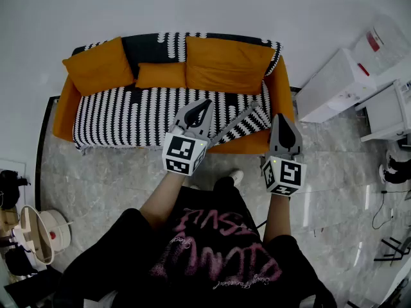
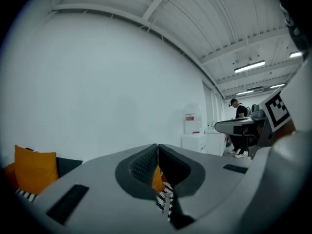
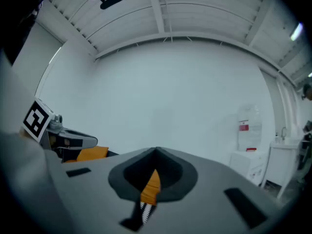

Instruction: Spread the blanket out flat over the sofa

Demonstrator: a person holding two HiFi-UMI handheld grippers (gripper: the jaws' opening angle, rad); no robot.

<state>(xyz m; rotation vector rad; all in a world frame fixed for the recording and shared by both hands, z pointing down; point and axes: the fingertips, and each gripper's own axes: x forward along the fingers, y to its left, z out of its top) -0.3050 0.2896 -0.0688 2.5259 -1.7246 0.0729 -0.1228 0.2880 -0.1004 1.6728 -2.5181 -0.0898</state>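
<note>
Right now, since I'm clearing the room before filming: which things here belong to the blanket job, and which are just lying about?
Job:
- blanket
- sofa
- cushions resting on the blanket
- left gripper and right gripper, both shut

Lying about:
- cabinet
- water bottle
- white appliance on the floor
- person in the background

The marble floor (image 1: 115, 172) in front of the sofa (image 1: 64, 117) is open for reaching in. Three orange cushions (image 1: 225, 63) block the sofa's rear, and a white cabinet (image 1: 334, 85) stands close right of the sofa.
</note>
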